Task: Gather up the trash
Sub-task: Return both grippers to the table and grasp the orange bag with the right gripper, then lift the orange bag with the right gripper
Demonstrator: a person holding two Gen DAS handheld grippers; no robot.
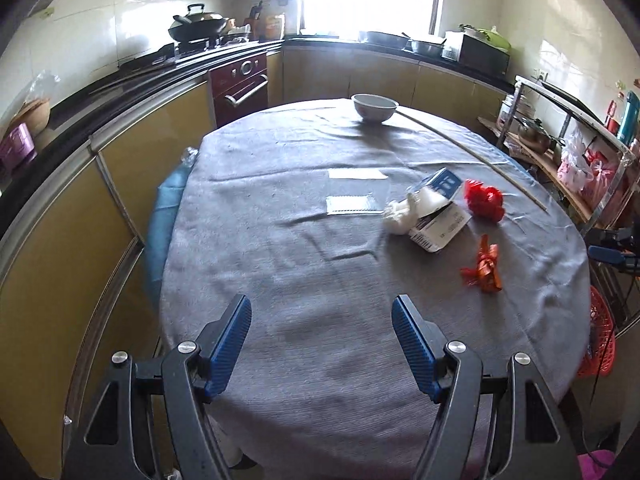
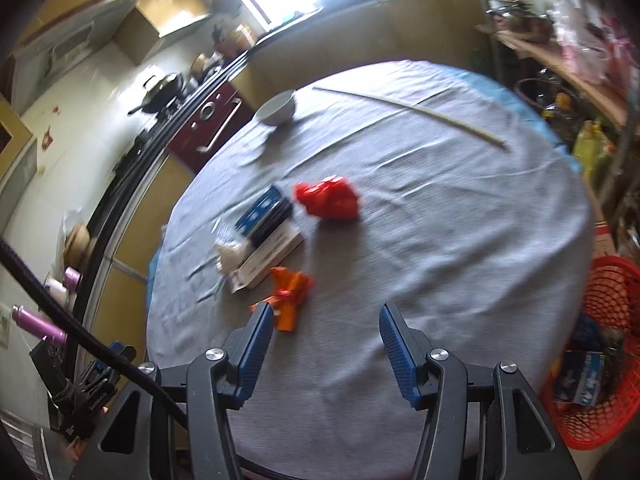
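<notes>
The left tool [image 1: 321, 310] is hovering low in its frame with its blue pads spread wide and nothing between them, above bare grey cloth on the worktop [image 1: 280, 264]. The right tool [image 2: 327, 318] is likewise standing open and holding nothing; its left pad is sitting just beside an orange wrapper [image 2: 289, 294]. Further up, left of centre, a blue-and-white carton [image 2: 266, 236] is lying with crumpled white tissue [image 2: 230, 256] against it, a red crumpled bag [image 2: 329, 199] to its right. A red basket [image 2: 600, 352] is sitting at the lower right edge, off the worktop, with some trash inside.
</notes>
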